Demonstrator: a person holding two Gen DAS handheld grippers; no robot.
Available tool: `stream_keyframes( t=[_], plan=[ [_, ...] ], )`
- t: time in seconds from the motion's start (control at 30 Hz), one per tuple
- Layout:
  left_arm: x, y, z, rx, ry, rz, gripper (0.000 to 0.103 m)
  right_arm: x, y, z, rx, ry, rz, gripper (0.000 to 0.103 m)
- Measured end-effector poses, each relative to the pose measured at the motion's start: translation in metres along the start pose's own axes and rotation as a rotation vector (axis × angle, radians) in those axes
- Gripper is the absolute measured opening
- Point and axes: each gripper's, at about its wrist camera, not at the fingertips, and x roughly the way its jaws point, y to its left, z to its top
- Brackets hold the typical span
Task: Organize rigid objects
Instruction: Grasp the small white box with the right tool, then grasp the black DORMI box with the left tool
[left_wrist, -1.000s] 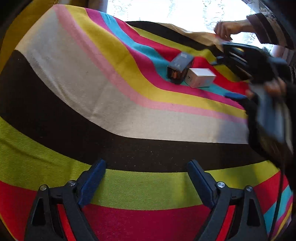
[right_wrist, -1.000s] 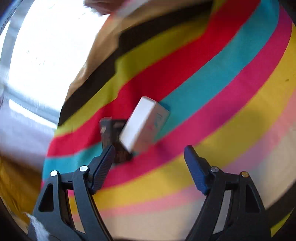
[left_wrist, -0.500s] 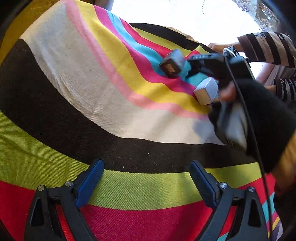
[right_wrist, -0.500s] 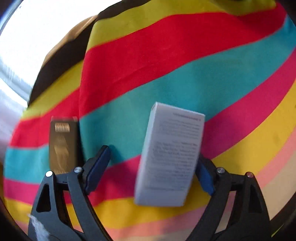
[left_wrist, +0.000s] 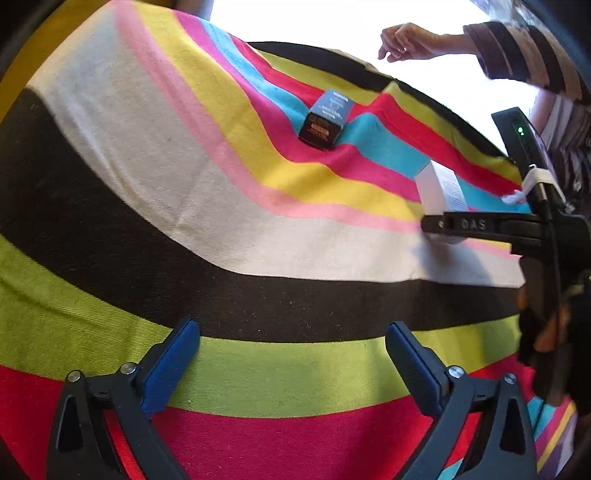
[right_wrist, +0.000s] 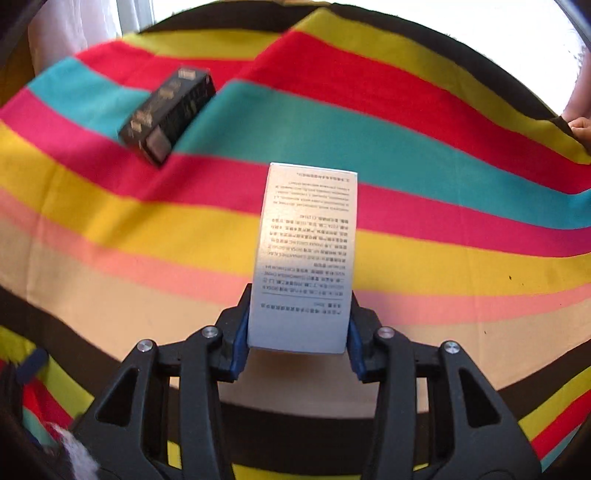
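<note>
A white carton with small printed text is clamped between the blue pads of my right gripper and held above the striped cloth. It also shows in the left wrist view, with my right gripper at the right edge. A dark box lies on the teal and pink stripes, far left of the carton; in the left wrist view the dark box lies far ahead. My left gripper is open and empty over the green stripe.
A striped cloth covers the whole surface. Another person's hand and striped sleeve reach in at the far right edge. Bright window light lies beyond the far edge.
My right gripper closed on the white carton and lifted it away from the dark box, towards the near right. The left gripper stayed open and barely moved.
</note>
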Motion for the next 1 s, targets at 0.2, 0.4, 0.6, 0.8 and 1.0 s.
stream_keyframes(
  t=[0.2,0.4,0.6,0.8,1.0],
  plan=[
    [-0.012,-0.007,0.005,-0.013,0.054,-0.031,0.102,0.019,-0.001,0.015,0.059,0.010,0.028,0.072],
    [-0.030,-0.007,0.026,-0.032,-0.033,0.003,0.102,0.019,-0.001,0.017,0.042,-0.047,0.059,0.045],
    [0.024,-0.027,0.101,0.054,-0.078,0.113,0.102,-0.040,0.025,-0.051,-0.178,-0.084,0.063,0.045],
    [0.095,-0.043,0.181,0.135,-0.081,0.215,0.102,-0.109,0.036,-0.188,-0.376,-0.080,0.125,0.045],
    [0.143,-0.050,0.192,0.112,0.144,0.127,0.040,-0.129,0.028,-0.223,-0.342,-0.051,0.201,0.045]
  ],
)
